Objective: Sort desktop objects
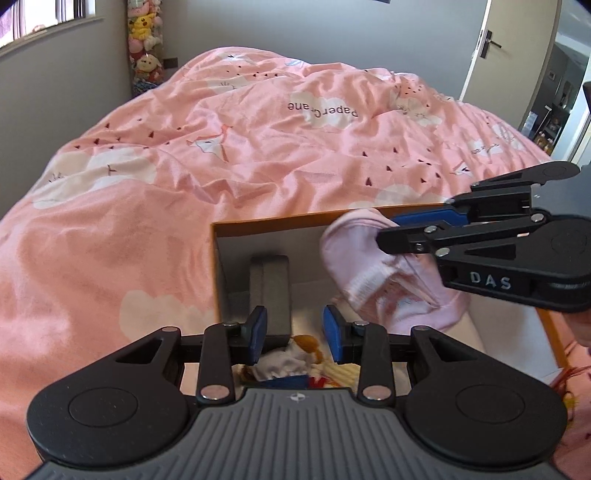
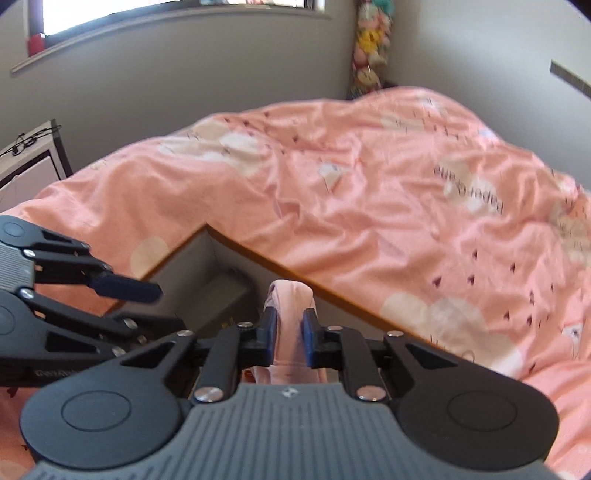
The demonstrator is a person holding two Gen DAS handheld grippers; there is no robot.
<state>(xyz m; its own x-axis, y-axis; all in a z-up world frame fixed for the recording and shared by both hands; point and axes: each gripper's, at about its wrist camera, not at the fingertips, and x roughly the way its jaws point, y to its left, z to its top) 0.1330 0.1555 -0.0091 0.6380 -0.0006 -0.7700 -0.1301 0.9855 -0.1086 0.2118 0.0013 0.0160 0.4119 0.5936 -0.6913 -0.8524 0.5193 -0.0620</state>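
Note:
An orange-rimmed cardboard box (image 1: 258,223) sits on the bed, with a dark grey block (image 1: 269,288) and a patterned cloth item (image 1: 291,363) inside. My right gripper (image 2: 290,332) is shut on a pale pink sock (image 2: 291,317) and holds it above the box; it shows from the side in the left wrist view (image 1: 391,236), with the sock (image 1: 369,273) hanging down into the box. My left gripper (image 1: 294,332) is open and empty, just above the box's near side; it also shows at the left of the right wrist view (image 2: 147,306).
A rumpled pink duvet (image 1: 221,155) covers the bed around the box. Plush toys (image 1: 146,40) hang in the far corner. A door (image 1: 495,48) stands open at the right. A window sill (image 2: 147,33) runs along the wall.

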